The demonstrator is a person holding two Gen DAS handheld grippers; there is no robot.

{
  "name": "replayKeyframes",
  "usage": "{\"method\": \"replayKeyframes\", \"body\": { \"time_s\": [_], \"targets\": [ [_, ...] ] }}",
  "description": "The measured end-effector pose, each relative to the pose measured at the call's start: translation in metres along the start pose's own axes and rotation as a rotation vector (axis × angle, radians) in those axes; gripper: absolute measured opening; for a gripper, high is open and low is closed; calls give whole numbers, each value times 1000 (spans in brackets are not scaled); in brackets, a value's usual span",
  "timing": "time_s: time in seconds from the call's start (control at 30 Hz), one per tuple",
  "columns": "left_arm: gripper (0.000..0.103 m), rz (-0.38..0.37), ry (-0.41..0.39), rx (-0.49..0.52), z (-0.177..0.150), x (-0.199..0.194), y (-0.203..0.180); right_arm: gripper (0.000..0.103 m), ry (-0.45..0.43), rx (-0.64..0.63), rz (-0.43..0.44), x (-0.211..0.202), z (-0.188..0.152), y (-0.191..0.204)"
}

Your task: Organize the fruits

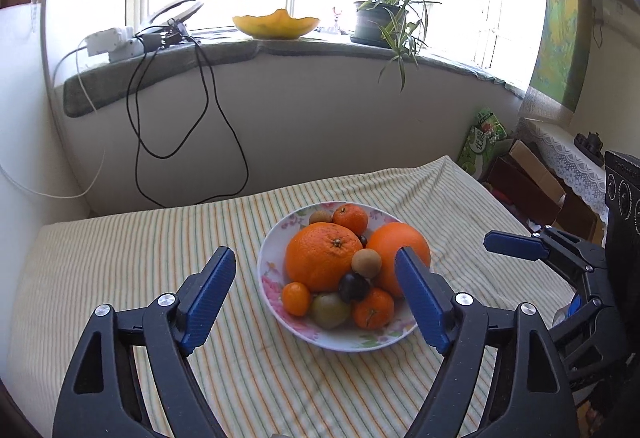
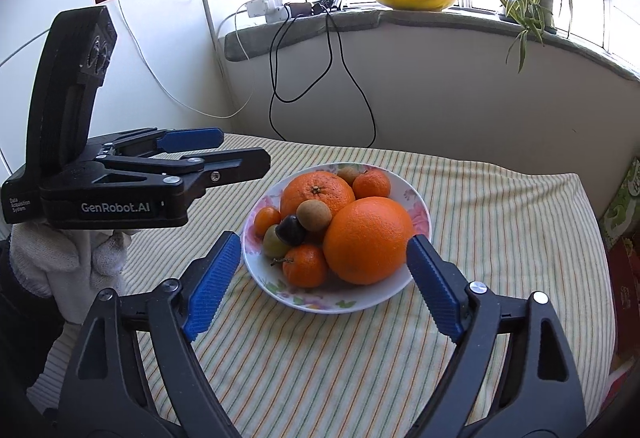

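Observation:
A flower-rimmed white plate point(image 1: 267, 270) point(image 2: 332, 302) sits on the striped cloth, piled with fruit. On it are a dimpled large orange point(image 1: 322, 256) point(image 2: 316, 193), a smooth large orange point(image 1: 394, 240) point(image 2: 366, 240), a brown fruit point(image 1: 366, 264) point(image 2: 314, 214), a dark plum point(image 1: 354, 286) point(image 2: 291, 230), a green fruit point(image 1: 330, 310) point(image 2: 274, 242) and small mandarins point(image 1: 296, 298) point(image 2: 304, 264). My left gripper point(image 1: 314, 254) point(image 2: 242, 149) hovers open just short of the plate, holding nothing. The right gripper point(image 2: 323, 240) is also open and empty, its fingers flanking the plate's near side.
The striped cloth point(image 1: 140, 258) covers the table, which ends at a white wall. On the sill stand a yellow bowl point(image 1: 276, 23), a potted plant point(image 1: 380, 17) and a power strip with hanging cables point(image 1: 200, 109). Boxes point(image 1: 524, 177) lie to the right. A gloved hand point(image 2: 60, 262) holds the left gripper.

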State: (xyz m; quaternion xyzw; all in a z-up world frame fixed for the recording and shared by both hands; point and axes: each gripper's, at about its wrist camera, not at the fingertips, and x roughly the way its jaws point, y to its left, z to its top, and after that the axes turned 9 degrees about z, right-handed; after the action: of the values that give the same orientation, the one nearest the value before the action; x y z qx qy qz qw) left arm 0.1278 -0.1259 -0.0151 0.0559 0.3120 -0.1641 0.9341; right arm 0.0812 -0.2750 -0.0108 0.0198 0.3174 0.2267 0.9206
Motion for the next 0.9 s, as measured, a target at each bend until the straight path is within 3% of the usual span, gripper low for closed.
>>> {"method": "replayKeyframes", "body": {
  "time_s": [0.33,0.9],
  "targets": [
    [83,82,-26,-48,-25,-31,-1,96,-25,50,-69,-16,-12,-3],
    [83,108,-20,-52,-40,-43,-4,99,-52,92,-98,-30,-21,-7]
  ]
}}
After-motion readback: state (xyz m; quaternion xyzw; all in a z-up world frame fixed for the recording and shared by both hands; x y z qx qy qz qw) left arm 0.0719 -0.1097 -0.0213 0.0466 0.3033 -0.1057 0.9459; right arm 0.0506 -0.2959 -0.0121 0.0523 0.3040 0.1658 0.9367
